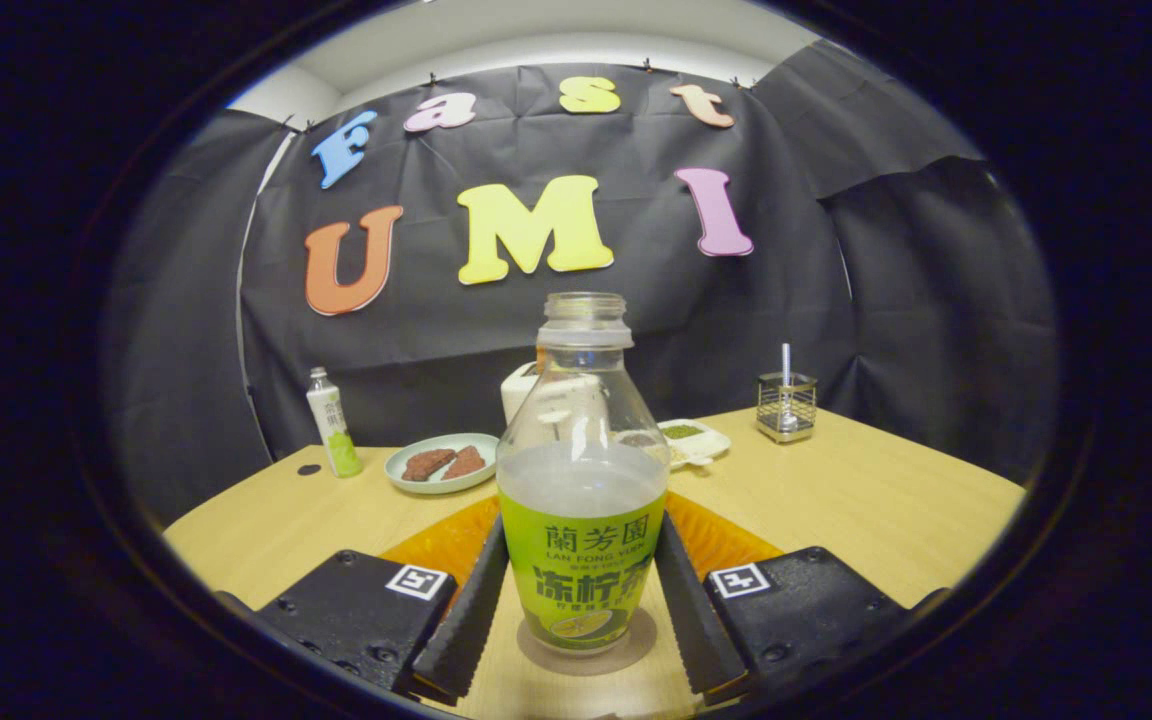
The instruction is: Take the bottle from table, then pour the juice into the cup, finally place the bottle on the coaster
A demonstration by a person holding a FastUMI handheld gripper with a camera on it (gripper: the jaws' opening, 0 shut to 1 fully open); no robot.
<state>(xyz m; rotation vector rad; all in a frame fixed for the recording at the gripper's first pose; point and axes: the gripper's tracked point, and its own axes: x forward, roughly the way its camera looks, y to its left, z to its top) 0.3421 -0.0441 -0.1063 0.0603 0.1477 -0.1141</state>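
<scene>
Clear plastic bottle (582, 480), uncapped, rounded shoulders, green label wrap, pale cloudy juice to about half. Upright on a round brown coaster (636, 645) on the wood-grain counter (866, 500). Hand-held gripper (582, 610) clasps it, both ribbed fingers (466, 610) against the label. Glossy orange mat (446, 545) just behind.

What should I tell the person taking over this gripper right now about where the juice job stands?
Gripper: fingers on either side of the open bottle, at its label; contact looks likely, firm grip not certain.
Bottle: upright, uncapped, about half full, seemingly standing on a round coaster on the wooden table.
Orange mat lies behind the bottle.
Cup: a white vessel partly hidden behind the bottle may be it; cannot confirm.
Done or left: cannot tell whether pouring has happened; check the cup before continuing.
</scene>
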